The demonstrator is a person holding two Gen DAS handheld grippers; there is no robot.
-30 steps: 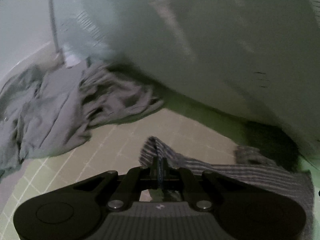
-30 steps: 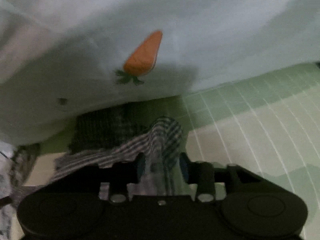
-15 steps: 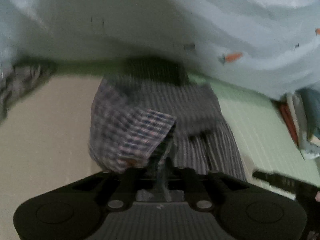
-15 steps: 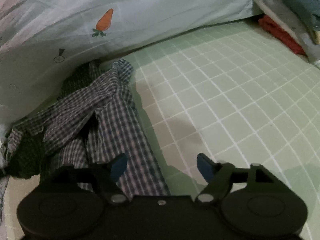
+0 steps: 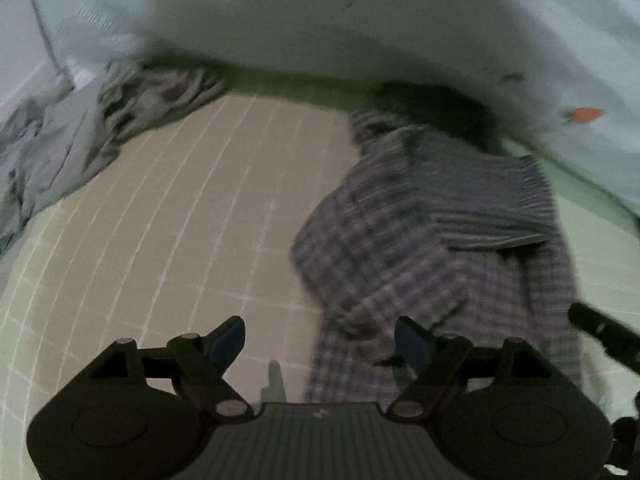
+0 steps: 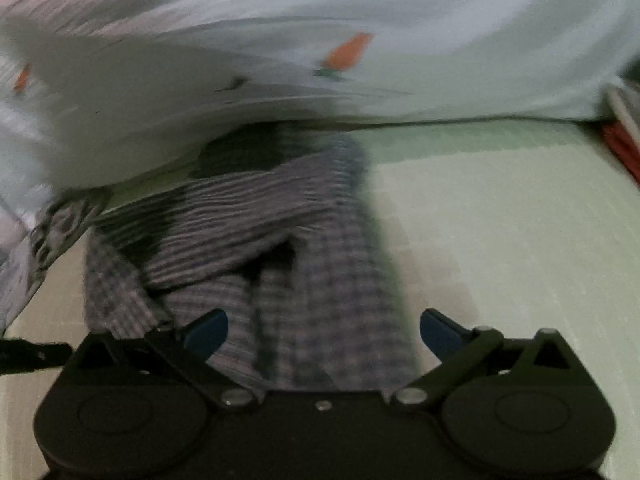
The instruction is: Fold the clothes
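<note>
A checked purple-grey garment [image 5: 432, 248] lies in a loose, partly folded heap on the pale green gridded sheet [image 5: 180, 220]. My left gripper [image 5: 320, 342] is open just in front of its near left edge, blue pads apart, nothing held. In the right wrist view the same checked garment [image 6: 280, 240] runs up the middle. My right gripper [image 6: 324, 332] is open over its near end, fingers spread to either side of the cloth. The other gripper's tip [image 5: 600, 332] pokes in at the right of the left wrist view.
A white quilt with orange carrot prints [image 6: 360, 20] hangs over the back of the bed. A crumpled grey garment [image 5: 80, 132] lies at the far left. Stacked folded items with a red edge [image 6: 624, 144] sit at the far right.
Both grippers held the checked garment a second ago. The right let go first, then the left opened; the garment now lies on the sheet and both views have swung.
</note>
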